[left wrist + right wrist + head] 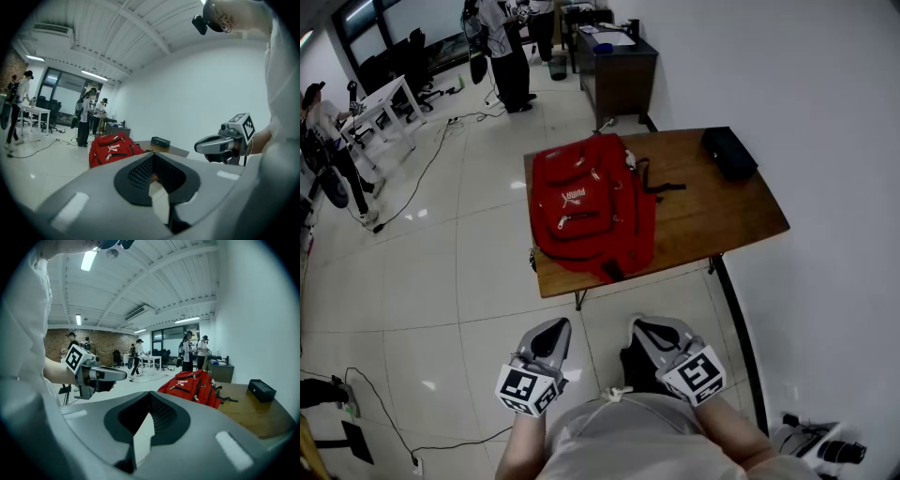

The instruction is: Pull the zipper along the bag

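- Standing back from the desk (712, 220), we hold both tongs low, close to our own body, over the pale tiled floor (469, 281).
- Left tongs (553, 328): tips pressed together with nothing between them. Its own view shows only a small notch of floor above the closed seam.
- Right tongs (644, 327): likewise pressed together, nothing pinched.
- The two tongs sit side by side with a gap between them. Both point toward the desk and are well apart from it.
- Red bag (592, 202) lies flat on the wooden desk, front face up, at the desk's left end as we look at it. Its lower end reaches the near edge.
- Pocket zippers show on the bag's front, with pale pulls (565, 223). We cannot tell from here whether the main zipper is open or closed.
- A black strap (664, 186) trails from the bag onto bare wood to the right.
- A black box (728, 153) rests near the desk's far right corner, well apart from the bag.
- Beyond the desk, a dark cabinet (617, 67) stands against the wall. People (508, 52) stand further back in the room.
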A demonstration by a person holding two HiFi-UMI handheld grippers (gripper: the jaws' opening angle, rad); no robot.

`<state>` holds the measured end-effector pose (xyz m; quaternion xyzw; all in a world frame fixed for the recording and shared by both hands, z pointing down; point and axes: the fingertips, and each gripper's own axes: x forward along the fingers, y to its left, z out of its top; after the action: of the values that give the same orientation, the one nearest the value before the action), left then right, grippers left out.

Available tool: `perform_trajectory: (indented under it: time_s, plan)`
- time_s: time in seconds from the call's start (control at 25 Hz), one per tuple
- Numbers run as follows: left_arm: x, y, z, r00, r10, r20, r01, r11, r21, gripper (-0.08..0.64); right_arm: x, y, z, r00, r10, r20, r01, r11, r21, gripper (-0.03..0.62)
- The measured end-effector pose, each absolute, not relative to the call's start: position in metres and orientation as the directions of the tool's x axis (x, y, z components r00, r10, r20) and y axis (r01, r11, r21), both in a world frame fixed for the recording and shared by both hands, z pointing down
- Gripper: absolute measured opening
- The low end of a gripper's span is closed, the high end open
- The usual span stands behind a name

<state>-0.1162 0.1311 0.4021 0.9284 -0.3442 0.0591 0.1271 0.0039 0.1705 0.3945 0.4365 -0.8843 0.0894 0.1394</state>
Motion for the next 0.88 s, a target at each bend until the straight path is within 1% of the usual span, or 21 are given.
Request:
perform_trajectory:
  time_s: [0.2,0.44,0.64,0.88]
  plan:
    - [-0.08,0.065,0.41,0.747,-0.631,0.21,-0.665,-0.722,0.191,0.005,0.041,0.097,0.403,-0.598,-0.736,0.317,-0.78,0.625,-0.021,0.006]
    - [-0.023,-0.025,0.417,0.734,-0.629,0.256,-0.676,-0.714,0.184,0.005,0.08,-0.006,0.4,-0.67,-0.674,0.311,-0.72,0.692,-0.051,0.006]
    - [0.009,-0.089,0.432,0.697,-0.654,0.293,-0.712,-0.677,0.186,0.006,0.107,-0.075,0.427,-0.691,-0.603,0.398,-0.674,0.737,-0.054,0.006]
    - [0.022,-0.121,0.498,0.669,-0.62,0.409,-0.735,-0.632,0.245,0.006,0.102,-0.118,0.493,-0.707,-0.502,0.499,-0.619,0.779,-0.094,0.006]
